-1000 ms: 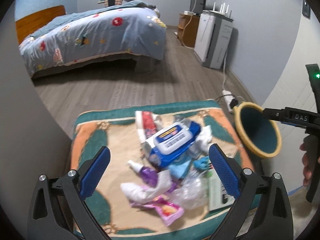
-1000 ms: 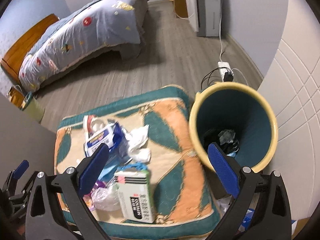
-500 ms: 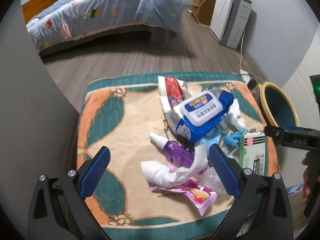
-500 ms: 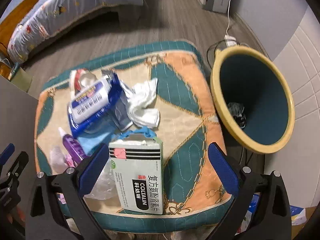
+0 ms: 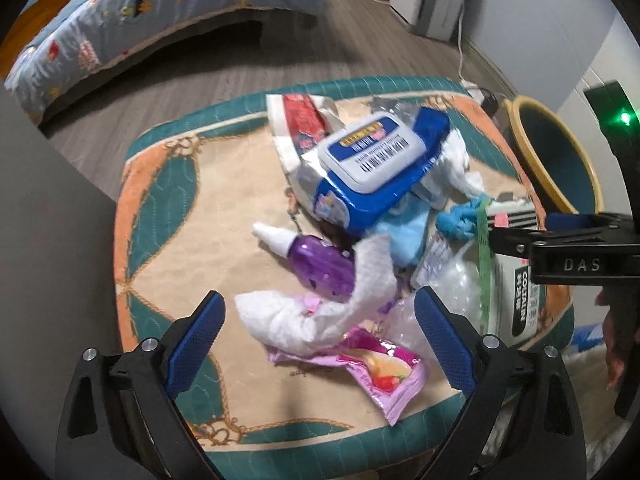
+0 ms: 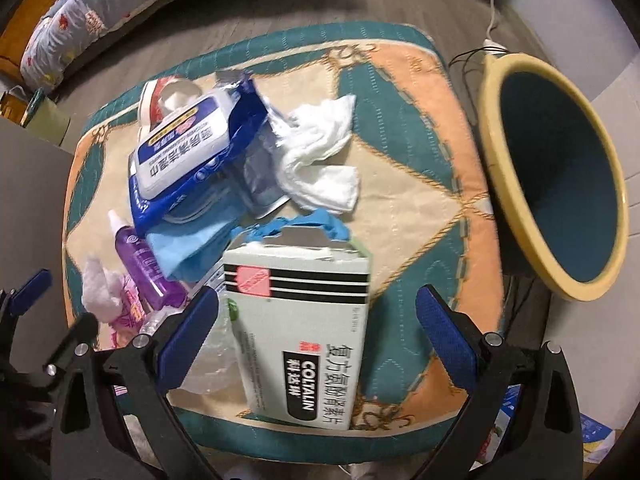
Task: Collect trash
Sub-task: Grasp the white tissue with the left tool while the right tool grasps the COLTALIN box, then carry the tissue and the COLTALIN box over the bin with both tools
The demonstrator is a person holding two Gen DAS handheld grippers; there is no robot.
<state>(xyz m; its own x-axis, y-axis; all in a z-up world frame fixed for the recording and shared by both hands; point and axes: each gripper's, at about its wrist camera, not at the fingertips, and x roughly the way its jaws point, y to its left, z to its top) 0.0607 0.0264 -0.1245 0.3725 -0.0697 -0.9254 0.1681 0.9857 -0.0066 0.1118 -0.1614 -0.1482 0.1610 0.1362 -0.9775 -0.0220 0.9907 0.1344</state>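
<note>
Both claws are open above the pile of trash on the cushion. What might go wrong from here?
1. The right claw straddles the COLTALIN box, which overlaps a clear plastic bag; closing may drag the bag along.
2. The left claw frames a white tissue draped over the purple bottle; lifting the tissue might roll the bottle.

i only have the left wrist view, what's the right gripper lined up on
Observer: The right gripper is open over the green-and-white Coltalin box, not touching it.
Operator: is the bin near it
Observer: Yes, the yellow-rimmed bin stands just right of the cushion.
Operator: anything hidden behind the wipes pack
Observer: A crumpled white tissue lies beside the blue wipes pack, toward the bin.
</note>
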